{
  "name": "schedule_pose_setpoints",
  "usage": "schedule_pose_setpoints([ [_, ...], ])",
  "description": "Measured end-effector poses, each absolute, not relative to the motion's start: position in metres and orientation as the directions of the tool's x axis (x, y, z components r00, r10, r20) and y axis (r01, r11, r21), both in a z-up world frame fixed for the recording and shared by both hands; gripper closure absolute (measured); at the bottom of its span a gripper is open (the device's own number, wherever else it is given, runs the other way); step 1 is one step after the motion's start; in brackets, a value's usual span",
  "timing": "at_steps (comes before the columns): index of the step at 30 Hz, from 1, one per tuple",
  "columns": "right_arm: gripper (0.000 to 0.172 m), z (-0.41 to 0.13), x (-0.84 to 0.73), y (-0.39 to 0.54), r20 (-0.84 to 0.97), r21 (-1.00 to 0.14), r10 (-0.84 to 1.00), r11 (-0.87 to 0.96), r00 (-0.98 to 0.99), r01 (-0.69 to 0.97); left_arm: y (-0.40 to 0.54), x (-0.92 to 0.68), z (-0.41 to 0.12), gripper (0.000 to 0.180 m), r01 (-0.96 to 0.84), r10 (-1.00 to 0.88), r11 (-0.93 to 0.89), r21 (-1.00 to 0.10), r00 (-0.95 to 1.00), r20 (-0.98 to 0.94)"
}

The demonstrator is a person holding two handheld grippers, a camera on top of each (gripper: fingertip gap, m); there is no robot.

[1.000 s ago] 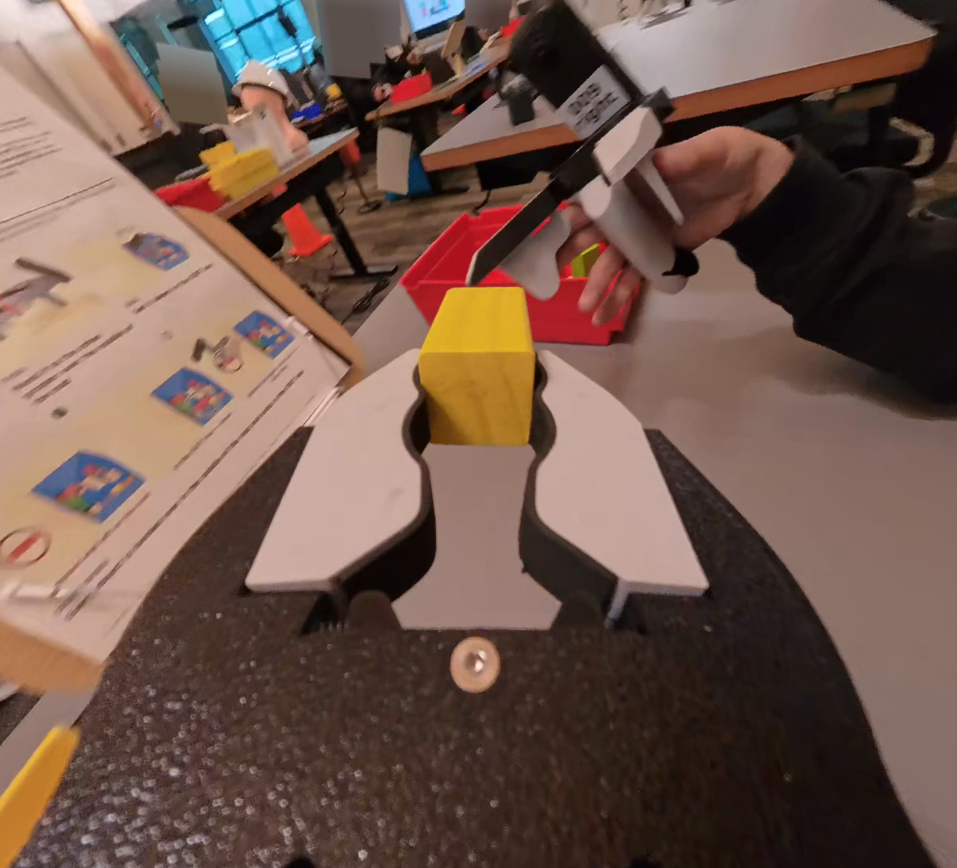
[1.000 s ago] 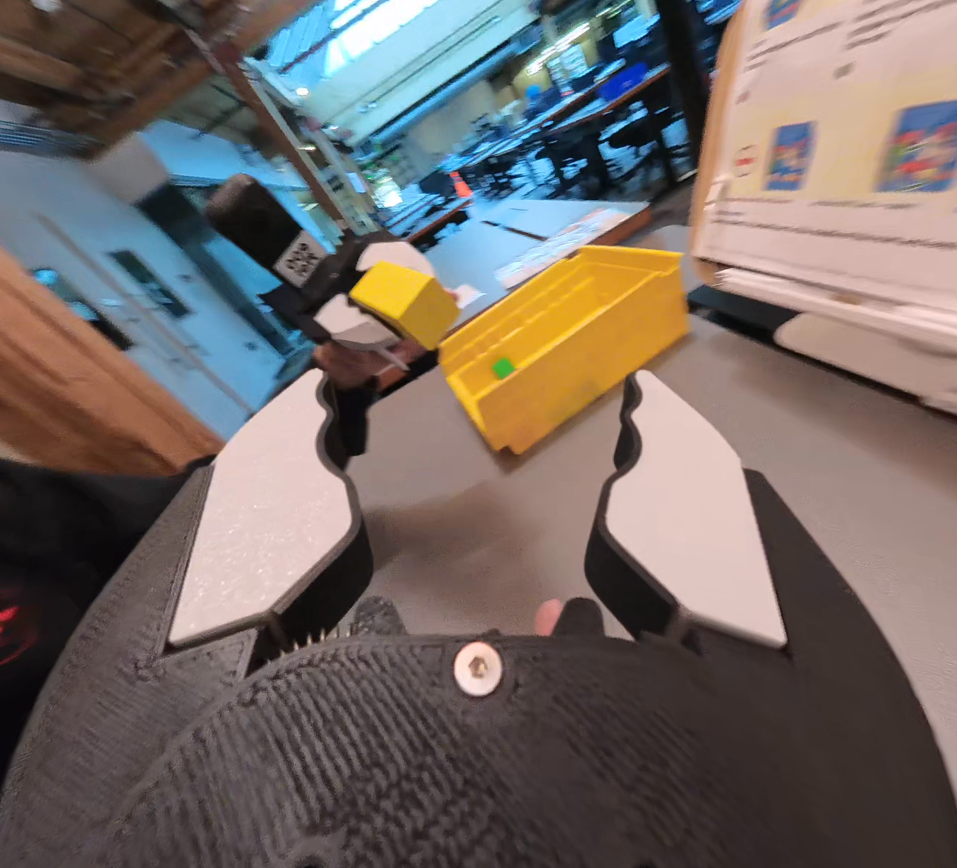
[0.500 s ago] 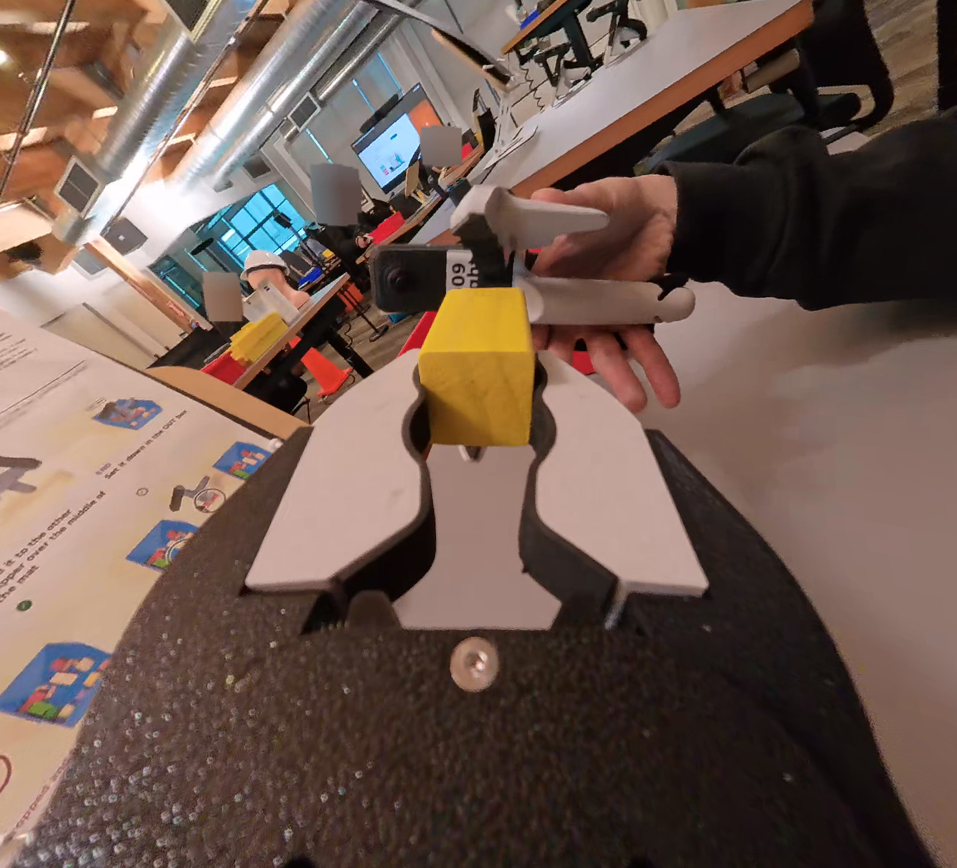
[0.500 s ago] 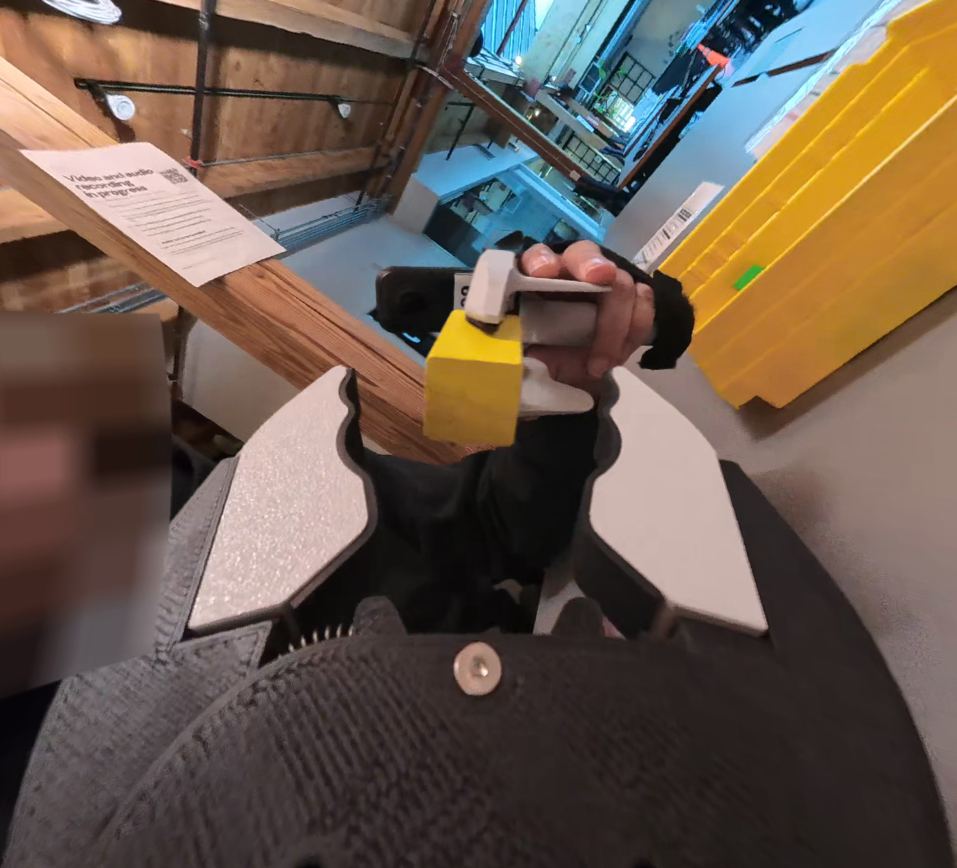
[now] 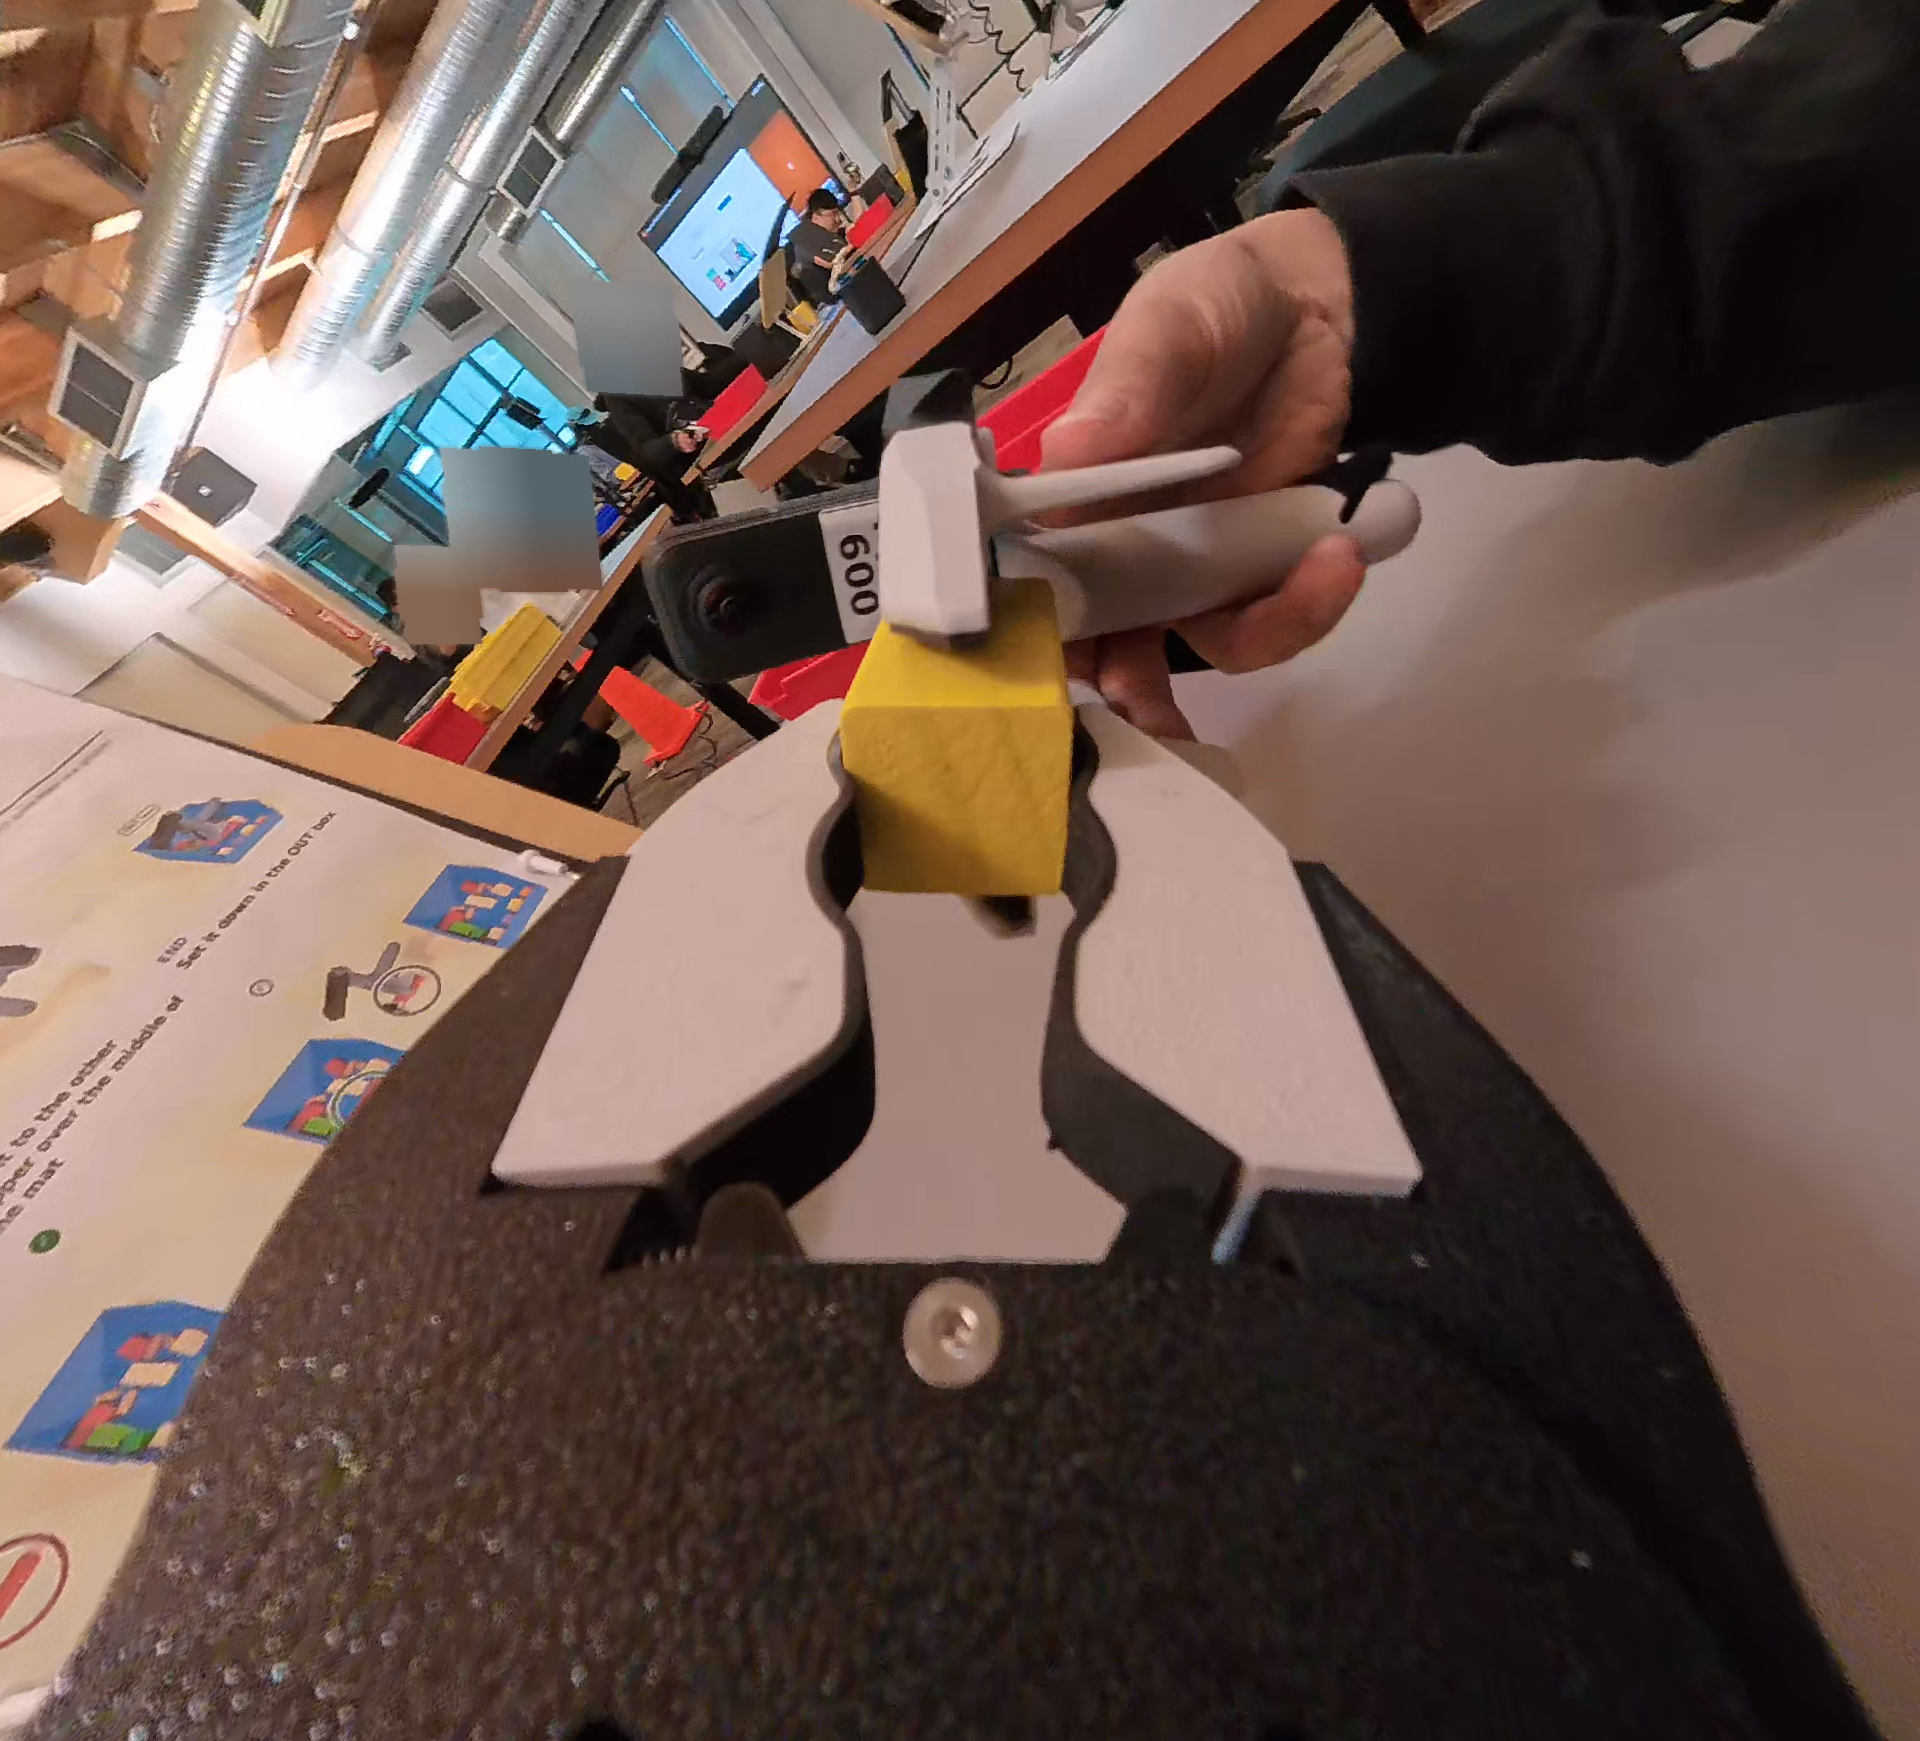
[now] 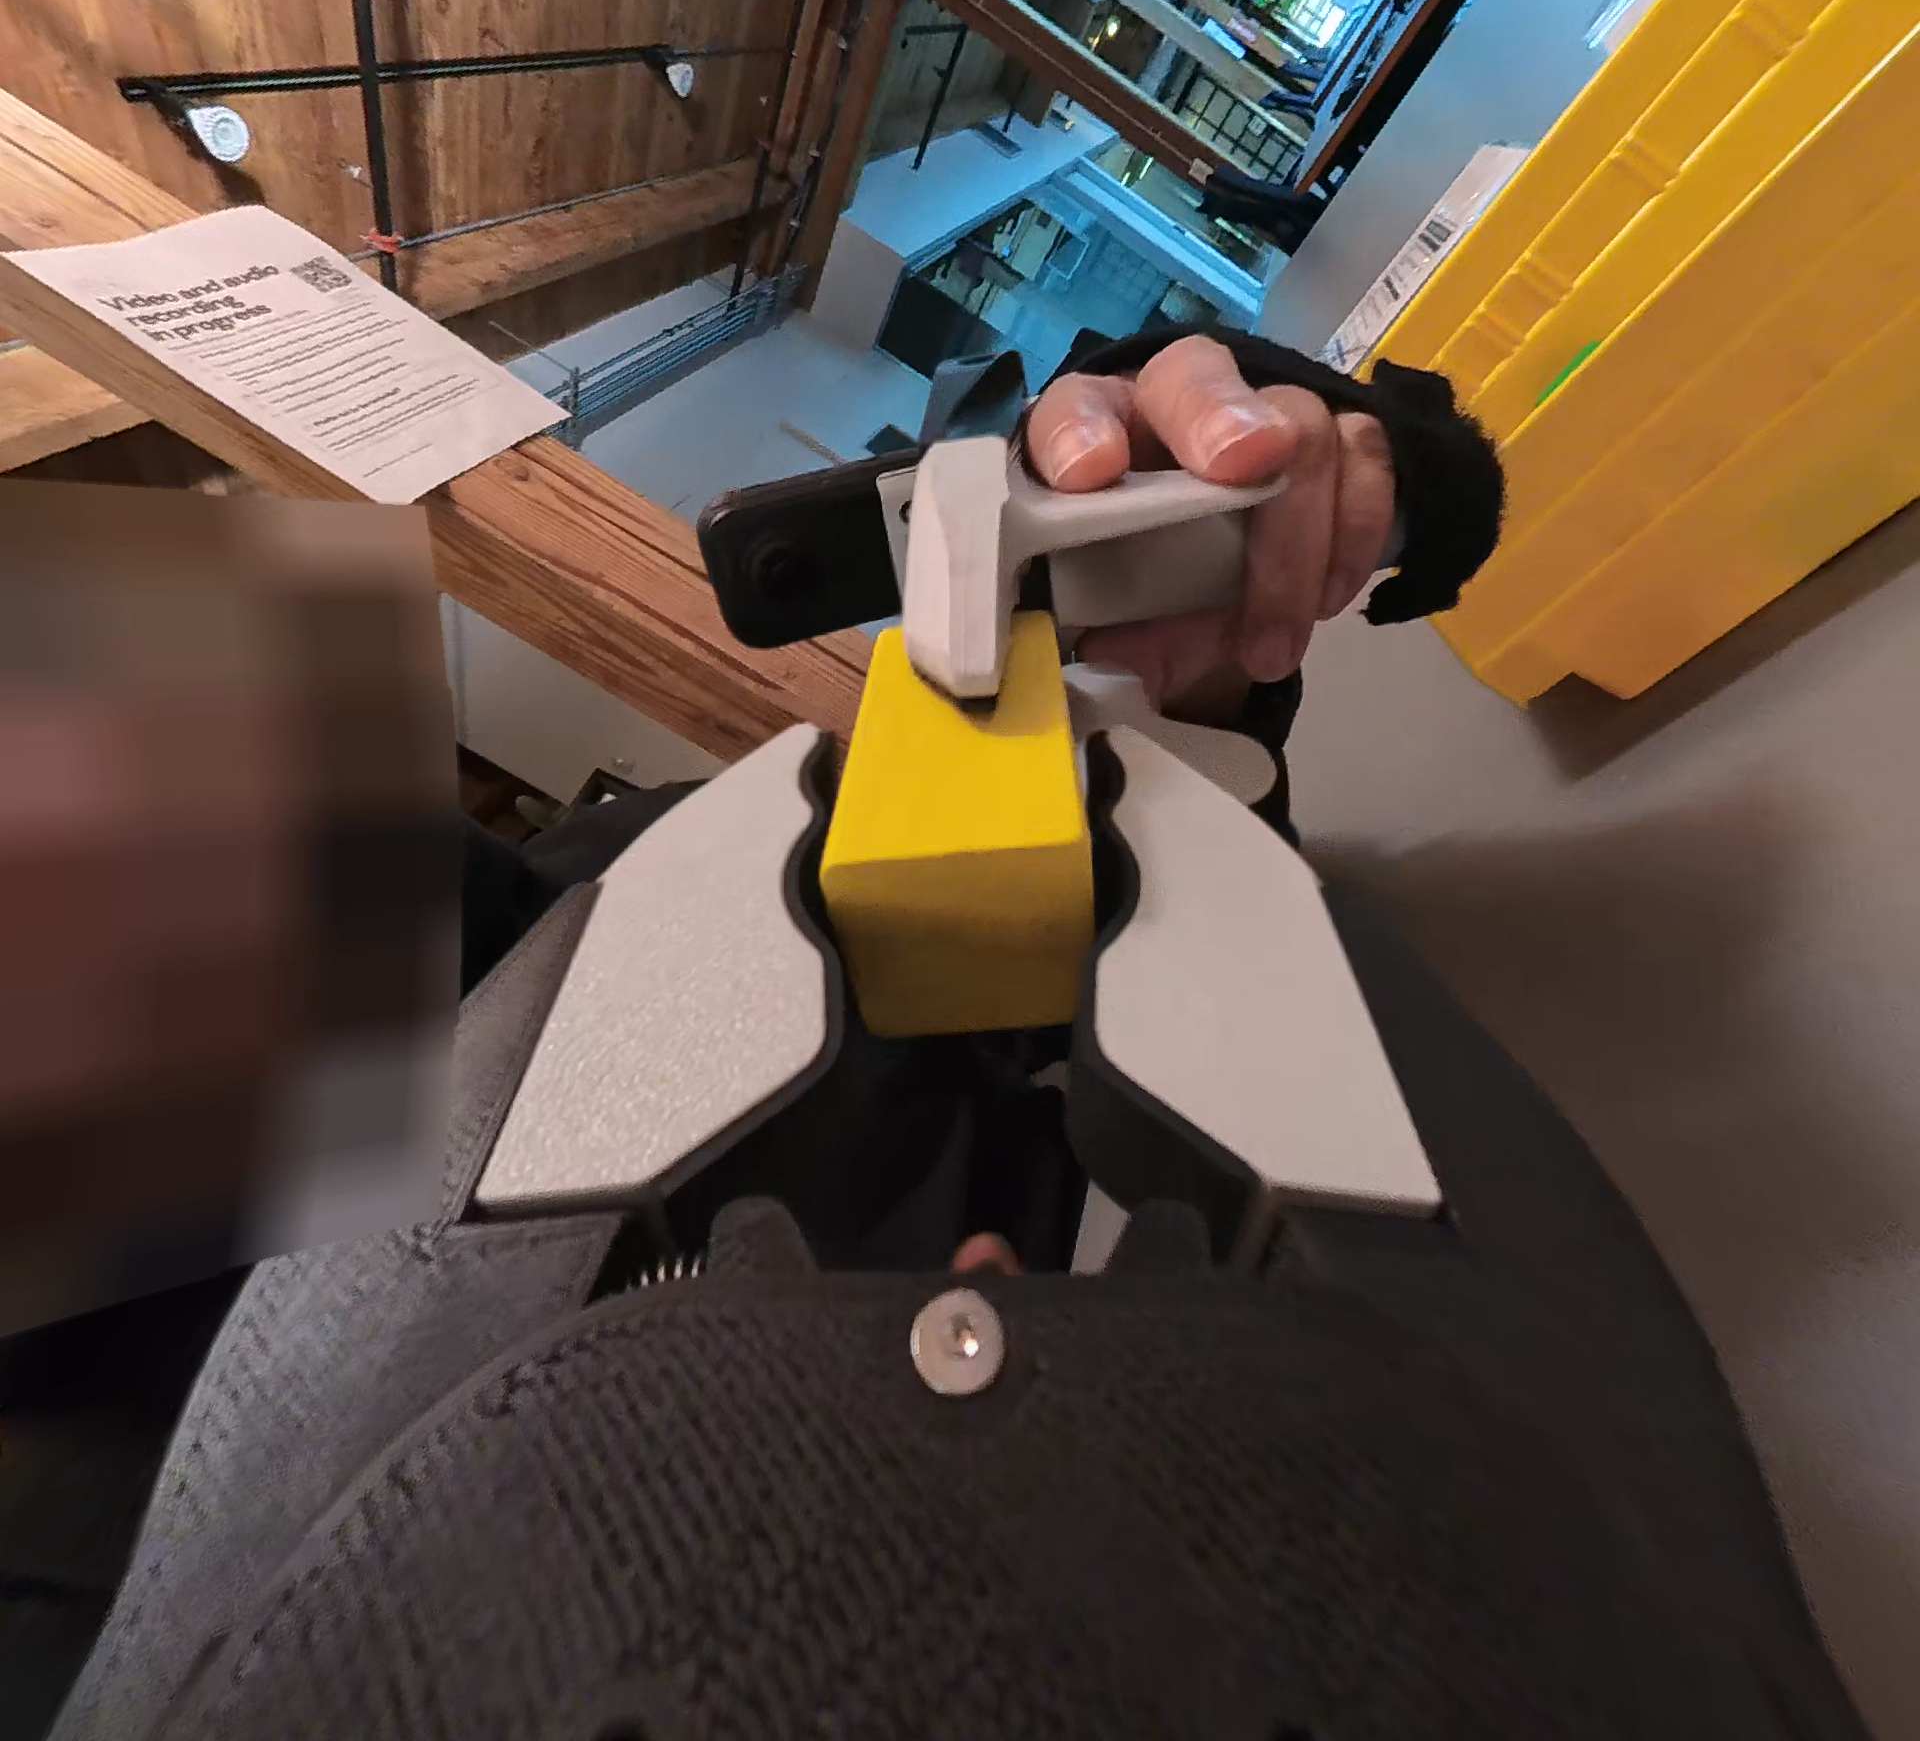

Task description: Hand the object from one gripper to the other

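Facing hand-held grippers [image 5: 961, 792] [image 6: 961, 844] sharing yellow block [image 5: 961, 782]

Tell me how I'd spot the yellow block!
Find the big black tool filling the bottom of the left view. Between its two grey tongs sits the block, and another tool's tongs touch it from above. It's the only plain yellow cube nearby.

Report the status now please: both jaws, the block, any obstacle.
Left gripper clamped on yellow block. Right gripper jaws closed around same block, pads at its sides. No obstacle seen.
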State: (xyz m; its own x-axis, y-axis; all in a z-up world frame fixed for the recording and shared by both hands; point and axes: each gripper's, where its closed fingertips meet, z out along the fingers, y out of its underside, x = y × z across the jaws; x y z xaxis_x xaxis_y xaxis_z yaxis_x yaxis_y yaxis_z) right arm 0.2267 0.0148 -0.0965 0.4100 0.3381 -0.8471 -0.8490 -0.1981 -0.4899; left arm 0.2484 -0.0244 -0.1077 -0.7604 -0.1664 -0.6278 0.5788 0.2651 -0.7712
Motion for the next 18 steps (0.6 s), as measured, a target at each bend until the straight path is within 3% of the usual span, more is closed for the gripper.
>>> schedule_pose_setpoints([
  [5,0.13,-0.095,0.234,0.018,-0.838,-0.517,0.297,-0.165,0.458,-0.84,-0.023,0.254,-0.107,0.145,0.528,-0.216,0.283,-0.801,-0.778,-0.589],
  [12,0.13,-0.085,0.26,-0.012,-0.797,-0.595,0.161,-0.053,0.582,-0.802,-0.011,0.268,-0.089,0.115,0.484,-0.38,0.281,-0.829,-0.737,-0.559],
  [15,0.13,-0.089,0.303,-0.064,-0.727,-0.684,-0.153,0.08,0.669,-0.725,-0.001,0.278,-0.086,0.115,0.445,-0.446,0.283,-0.85,-0.724,-0.527],
  [18,0.131,-0.105,0.352,-0.154,-0.602,-0.765,-0.553,0.193,0.577,-0.614,0.006,0.289,-0.087,0.117,0.366,-0.501,0.268,-0.891,-0.737,-0.453],
])
